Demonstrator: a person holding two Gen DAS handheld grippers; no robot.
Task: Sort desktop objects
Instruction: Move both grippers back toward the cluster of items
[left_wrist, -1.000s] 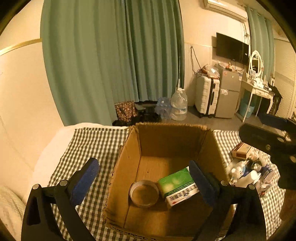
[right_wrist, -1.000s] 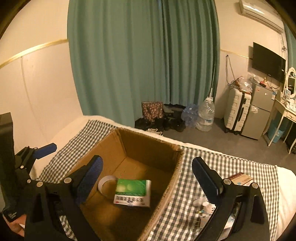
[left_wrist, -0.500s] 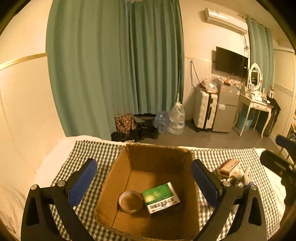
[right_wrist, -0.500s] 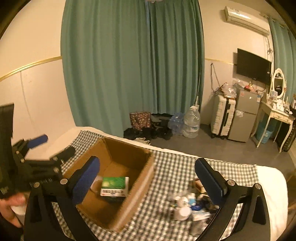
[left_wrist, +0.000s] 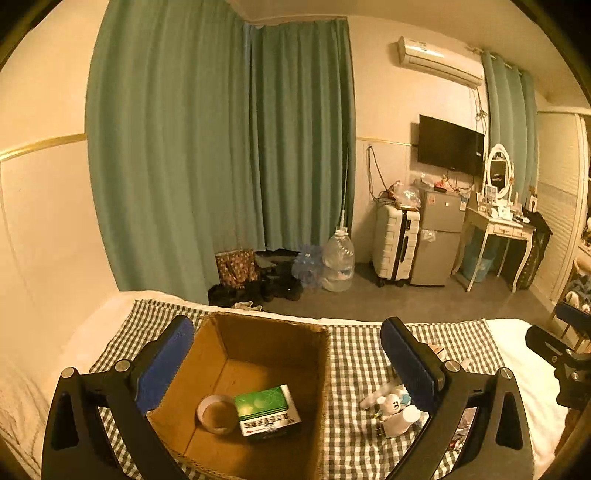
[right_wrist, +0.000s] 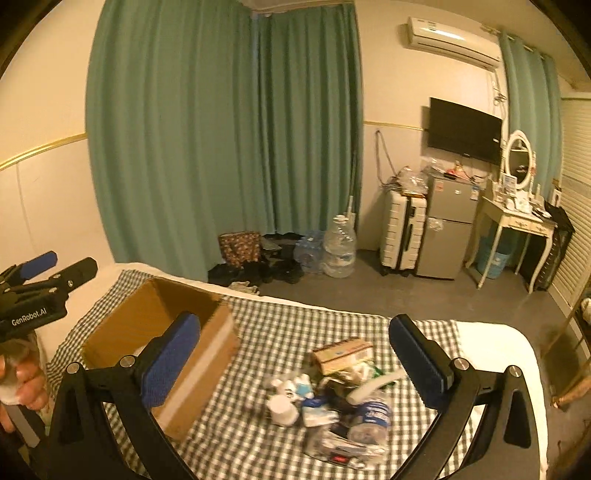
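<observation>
An open cardboard box (left_wrist: 321, 373) (right_wrist: 192, 354) stands on the checked cloth. Inside it lie a green and white carton (left_wrist: 266, 410) and a roll of tape (left_wrist: 217, 413). My left gripper (left_wrist: 288, 369) hovers open above the box, nothing between its blue pads. To the box's right lies a heap of small items (right_wrist: 332, 402) (left_wrist: 391, 406): white bottles, a tan carton (right_wrist: 341, 354), a plastic water bottle (right_wrist: 369, 415). My right gripper (right_wrist: 295, 354) hangs open above that heap, holding nothing. The left gripper's body (right_wrist: 40, 291) shows at the left edge of the right wrist view, with a hand (right_wrist: 22, 380) under it.
The checked cloth (right_wrist: 280, 332) covers a white bed whose far edge drops to a grey floor. Beyond stand green curtains, a large water jug (left_wrist: 338, 260), a white suitcase (left_wrist: 395, 245), a small fridge and a dressing table. The right gripper's body (left_wrist: 565, 354) shows at right.
Both grippers have risen and drawn back from the box. The right gripper has swung right, from over the box to over the heap of items. Both stay open.
</observation>
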